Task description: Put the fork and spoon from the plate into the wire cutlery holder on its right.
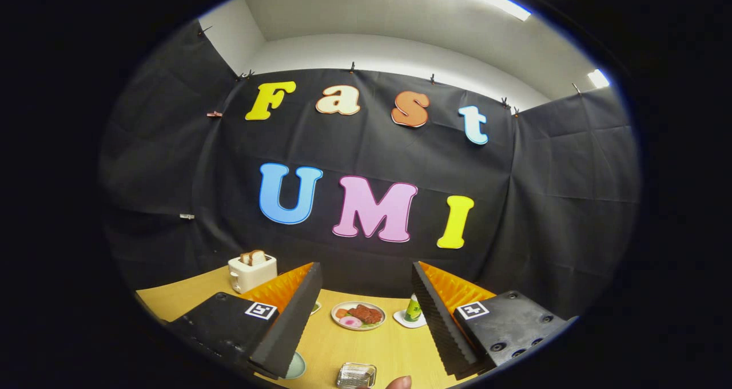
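My gripper is held high over a wooden table and stands open, with nothing between its fingers. Down between the fingers, close to me, sits a small wire cutlery holder. Left of it, the rim of a pale plate peeks out from behind the left finger; what lies on it is hidden. A person's fingertip shows just right of the holder.
Beyond the fingers a plate of food sits mid-table, with a green can on a white coaster to its right. A white toaster holding bread stands at the back left. Black cloth walls close the booth.
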The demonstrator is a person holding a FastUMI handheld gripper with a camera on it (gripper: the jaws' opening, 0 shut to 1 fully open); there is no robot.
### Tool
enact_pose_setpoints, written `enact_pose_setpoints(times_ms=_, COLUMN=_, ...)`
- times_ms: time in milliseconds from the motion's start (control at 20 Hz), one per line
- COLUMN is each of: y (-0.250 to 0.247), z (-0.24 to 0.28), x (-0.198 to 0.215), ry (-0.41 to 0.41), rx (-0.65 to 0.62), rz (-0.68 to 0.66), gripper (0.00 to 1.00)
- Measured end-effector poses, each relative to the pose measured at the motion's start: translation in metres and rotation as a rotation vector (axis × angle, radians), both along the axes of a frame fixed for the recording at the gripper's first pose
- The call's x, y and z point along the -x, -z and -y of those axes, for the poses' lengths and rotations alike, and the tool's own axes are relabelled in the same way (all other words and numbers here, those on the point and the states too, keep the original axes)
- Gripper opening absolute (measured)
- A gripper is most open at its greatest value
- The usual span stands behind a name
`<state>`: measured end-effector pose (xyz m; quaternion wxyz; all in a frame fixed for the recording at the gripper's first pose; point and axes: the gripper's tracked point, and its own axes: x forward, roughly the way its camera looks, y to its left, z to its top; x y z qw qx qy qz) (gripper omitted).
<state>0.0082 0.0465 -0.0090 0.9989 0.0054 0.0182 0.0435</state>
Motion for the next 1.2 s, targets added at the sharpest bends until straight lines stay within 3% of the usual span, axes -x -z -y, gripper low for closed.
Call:
enact_pose_setpoints(times_ms=250, y=0.085, z=-0.075, x=0.009, ry=-0.236, rx=-0.053, rz=-0.371, gripper=0.98)
enact_pose_setpoints(times_ms=500, y=0.171, z=-0.128, x=0.024, ry=-0.355, rx=-0.03, rz=-0.672, gripper=0.97)
enact_pose_setpoints(times_ms=700, y=0.249, z=-0.159, x=0.032, ry=-0.375, rx=0.007, rz=-0.861, gripper=0.95)
enact_pose_setpoints(times_ms=900, y=0.318, z=-0.174, x=0.046, ry=-0.359, rx=0.046, rz=-1.005, gripper=0.83)
enact_pose_setpoints(times_ms=1000, y=0.343, z=-0.179, x=0.049, ry=-0.343, rx=0.056, rz=-1.058, gripper=0.83)
enact_pose_setpoints(times_ms=1100, y=0.363, z=-0.185, x=0.048, ry=-0.324, rx=0.065, rz=-1.094, gripper=0.73)
enact_pose_setpoints(times_ms=1200, y=0.378, z=-0.19, x=0.049, ry=-0.311, rx=0.084, rz=-1.124, gripper=0.71)
